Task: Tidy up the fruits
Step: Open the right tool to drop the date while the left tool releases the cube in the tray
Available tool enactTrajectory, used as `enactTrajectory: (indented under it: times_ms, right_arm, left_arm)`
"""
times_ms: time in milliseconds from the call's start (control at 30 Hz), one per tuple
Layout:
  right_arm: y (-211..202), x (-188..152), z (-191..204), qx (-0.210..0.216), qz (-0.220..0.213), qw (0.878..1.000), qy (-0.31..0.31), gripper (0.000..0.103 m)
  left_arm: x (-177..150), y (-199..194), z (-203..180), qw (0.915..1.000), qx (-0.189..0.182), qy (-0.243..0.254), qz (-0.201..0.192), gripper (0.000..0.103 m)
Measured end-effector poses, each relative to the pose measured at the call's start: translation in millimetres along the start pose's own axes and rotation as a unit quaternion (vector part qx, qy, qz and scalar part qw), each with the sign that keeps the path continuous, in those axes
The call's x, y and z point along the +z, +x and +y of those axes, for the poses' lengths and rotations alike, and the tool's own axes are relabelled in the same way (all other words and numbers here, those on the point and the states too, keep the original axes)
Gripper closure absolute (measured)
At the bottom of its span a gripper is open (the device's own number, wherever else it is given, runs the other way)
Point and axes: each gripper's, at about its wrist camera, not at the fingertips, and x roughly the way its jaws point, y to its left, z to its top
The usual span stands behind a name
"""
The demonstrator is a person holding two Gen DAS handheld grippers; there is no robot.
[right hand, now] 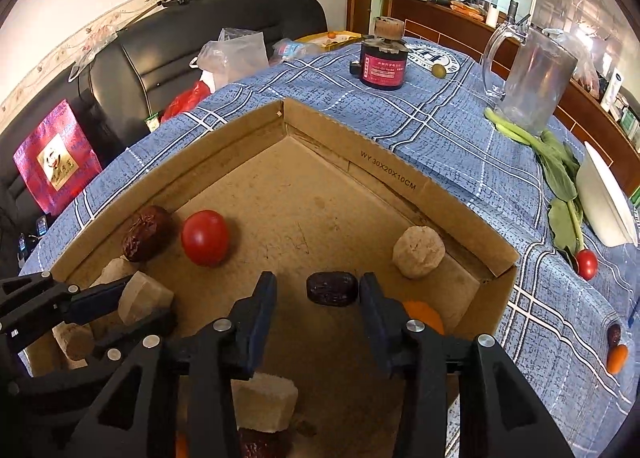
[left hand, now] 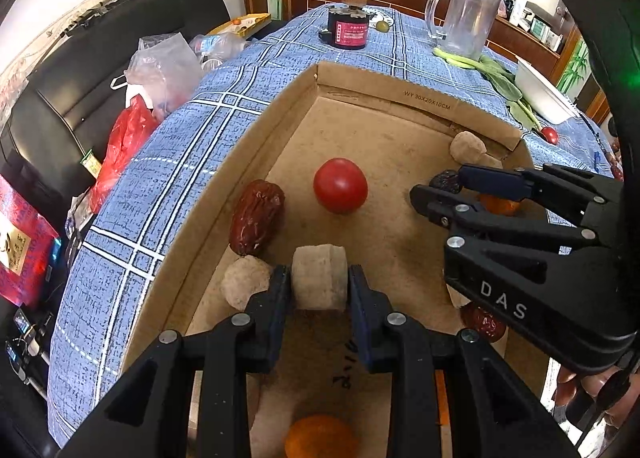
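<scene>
A cardboard box [left hand: 400, 90] [right hand: 384, 162] on the blue plaid table holds fruit. My left gripper [left hand: 319, 284] [right hand: 134, 308] is shut on a beige cylindrical piece [left hand: 319, 282] [right hand: 144, 298] at the box's left side. Beside it lie a red date [left hand: 257, 216] [right hand: 146, 233], a red tomato [left hand: 340, 185] [right hand: 205, 237] and a round beige piece [left hand: 244, 281]. My right gripper [right hand: 318, 292] [left hand: 436, 184] is open, its fingers around a dark date [right hand: 331, 288] [left hand: 445, 180] without gripping it. Another beige ball [right hand: 419, 252] [left hand: 467, 146] sits in the right corner. An orange fruit [right hand: 424, 316] lies behind the right finger.
Outside the box on the right lie a small tomato [right hand: 586, 263], a date [right hand: 613, 334] and an orange piece [right hand: 616, 358]. A clear jug [right hand: 532, 82], leafy greens [right hand: 560, 170], a white dish [right hand: 604, 198] and a dark jar [right hand: 383, 62] stand behind. A black sofa with bags [right hand: 160, 58] is left.
</scene>
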Motion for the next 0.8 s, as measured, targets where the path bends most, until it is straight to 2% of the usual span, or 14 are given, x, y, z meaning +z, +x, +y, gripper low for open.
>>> enactTrajectory:
  times_ms: [133, 200, 267, 333, 400, 500, 633, 700, 800]
  right_arm:
    - [-12, -5, -1, -0.019, -0.008, 1.000, 0.000, 0.056]
    - [-22, -8, -2, -0.029, -0.015, 0.999, 0.004, 0.056]
    - [-35, -15, -5, -0.040, -0.024, 0.999, 0.011, 0.055]
    - [-50, -24, -7, -0.060, -0.030, 0.998, 0.019, 0.044]
    - [-65, -36, -11, -0.079, -0.037, 0.996, 0.034, 0.039]
    - [-87, -51, -14, -0.086, -0.042, 0.994, 0.055, 0.036]
    - [-120, -78, -15, -0.096, -0.053, 0.991, 0.074, 0.018]
    - [-134, -92, -15, -0.100, -0.060, 0.990, 0.084, 0.016]
    - [-148, -119, -15, -0.081, -0.063, 0.989, 0.105, 0.016]
  left_arm:
    - [-3, -6, 1, 1.0000, 0.001, 0.003, -0.006, 0.069]
    - [-6, -12, 1, 0.9999, 0.002, 0.006, -0.014, 0.057]
    - [-9, -22, 1, 0.9994, 0.005, 0.012, -0.032, 0.050]
    - [-12, -31, 2, 0.9985, 0.013, 0.013, -0.052, 0.044]
    - [-14, -41, 2, 0.9973, 0.017, 0.012, -0.070, 0.039]
    - [-23, -57, 3, 0.9947, 0.029, 0.015, -0.098, 0.031]
    - [-36, -75, 5, 0.9923, 0.039, 0.002, -0.118, 0.026]
    - [-45, -81, 5, 0.9917, 0.044, -0.004, -0.121, 0.025]
    - [-62, -86, 0, 0.9926, 0.053, -0.014, -0.108, 0.025]
